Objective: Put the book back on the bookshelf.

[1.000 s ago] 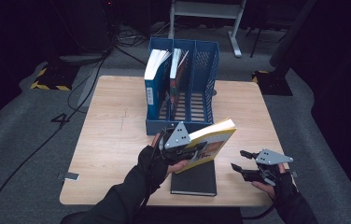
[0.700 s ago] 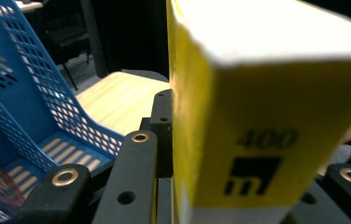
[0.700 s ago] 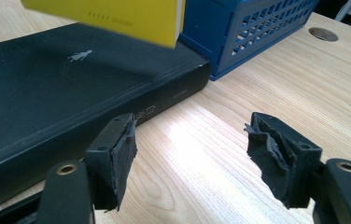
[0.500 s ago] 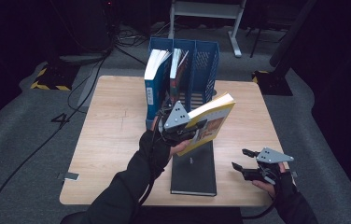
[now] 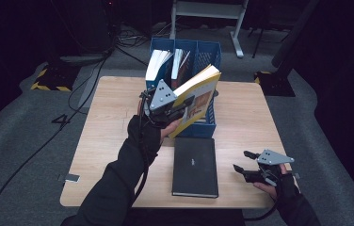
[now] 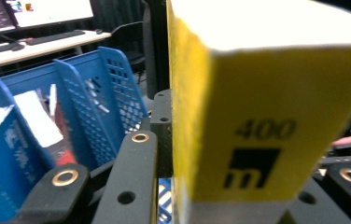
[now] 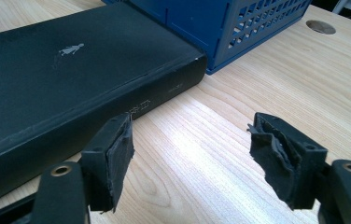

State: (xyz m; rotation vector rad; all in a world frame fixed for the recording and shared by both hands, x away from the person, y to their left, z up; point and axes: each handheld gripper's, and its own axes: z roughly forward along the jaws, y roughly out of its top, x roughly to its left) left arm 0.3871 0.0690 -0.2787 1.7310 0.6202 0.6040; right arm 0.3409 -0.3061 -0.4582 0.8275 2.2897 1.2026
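My left gripper (image 5: 181, 107) is shut on a thick yellow book (image 5: 198, 92) and holds it tilted in the air, just in front of the blue file rack (image 5: 198, 128). In the left gripper view the yellow spine (image 6: 257, 121) stands pinched between the jaws of the left gripper (image 6: 243, 186). A black book (image 5: 195, 165) lies flat on the table below. To its right, near the front edge, my right gripper (image 5: 241, 161) rests open. Its jaws have just been opening and nothing is between them; in the right gripper view the right gripper (image 7: 194, 158) faces the black book's (image 7: 61, 84) edge.
The rack (image 6: 94, 107) holds a blue-and-white book (image 5: 156, 70) and another beside it in its left slots. The wooden table (image 5: 114, 136) has bare wood left and right of the black book. Cables and a metal stand lie on the dark floor behind.
My left gripper has lifted the yellow book off the black book and carried it up and back toward the rack, tilting it more upright. The right hand has stayed put.
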